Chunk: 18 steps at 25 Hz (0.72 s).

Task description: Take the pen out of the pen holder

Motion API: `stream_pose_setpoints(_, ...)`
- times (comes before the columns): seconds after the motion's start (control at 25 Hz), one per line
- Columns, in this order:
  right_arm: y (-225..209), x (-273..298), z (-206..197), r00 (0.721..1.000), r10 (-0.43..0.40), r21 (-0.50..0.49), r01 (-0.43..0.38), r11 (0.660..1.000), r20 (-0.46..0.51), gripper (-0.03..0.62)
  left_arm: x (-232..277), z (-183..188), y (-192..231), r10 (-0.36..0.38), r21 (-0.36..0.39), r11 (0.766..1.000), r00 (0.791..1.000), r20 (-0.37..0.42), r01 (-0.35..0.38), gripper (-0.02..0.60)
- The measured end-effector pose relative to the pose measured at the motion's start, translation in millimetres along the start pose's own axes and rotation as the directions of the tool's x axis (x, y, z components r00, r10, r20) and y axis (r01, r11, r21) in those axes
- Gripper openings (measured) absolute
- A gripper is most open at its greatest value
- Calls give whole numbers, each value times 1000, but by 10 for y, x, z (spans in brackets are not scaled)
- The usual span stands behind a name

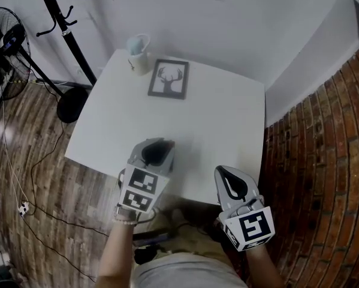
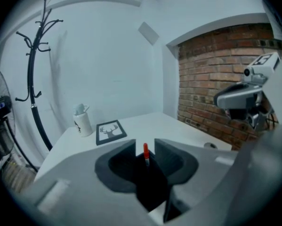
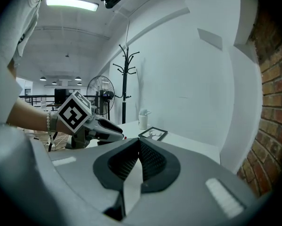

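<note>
1. White and mug-shaped, the pen holder (image 1: 138, 53) stands at the far left corner of the table (image 1: 227, 119), in the upper left of the head view. Only something pale shows at its rim. A framed deer picture (image 1: 168, 78) is just to its right.
2. Lower and left of centre, the left gripper (image 1: 156, 152) hovers over the table's near edge, well apart from the holder. Its jaws stand apart, and the red-tipped pen (image 2: 145, 150) sits in the gap between them. The pads do not appear to press on it.
3. At the lower right, the right gripper (image 1: 228, 182) has its jaws together on nothing.
4. By this layout the pen is already out of the holder. What seems left is to leave it on the table and draw the left gripper away. Whether the pen already rests on the table cannot be told.
</note>
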State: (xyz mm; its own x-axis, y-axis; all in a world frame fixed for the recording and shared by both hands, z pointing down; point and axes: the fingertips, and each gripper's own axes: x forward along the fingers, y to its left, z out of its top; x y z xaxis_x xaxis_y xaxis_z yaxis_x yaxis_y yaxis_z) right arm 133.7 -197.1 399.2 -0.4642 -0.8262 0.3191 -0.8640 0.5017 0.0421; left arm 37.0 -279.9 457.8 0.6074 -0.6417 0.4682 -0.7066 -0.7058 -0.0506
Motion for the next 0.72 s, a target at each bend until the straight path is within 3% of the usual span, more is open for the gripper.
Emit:
stream_pose_setpoints(0.56,-156,-48,-84,1000,-28,25,28,999,-2,3,207,-65,-37,-10,33,999,995,-100,13,107)
stream_pose_setpoints(0.72,-164,-42,-88,1000,-27,29,27,999,-4,3,226,-91,-22,7,66,998,992,-125,1,39)
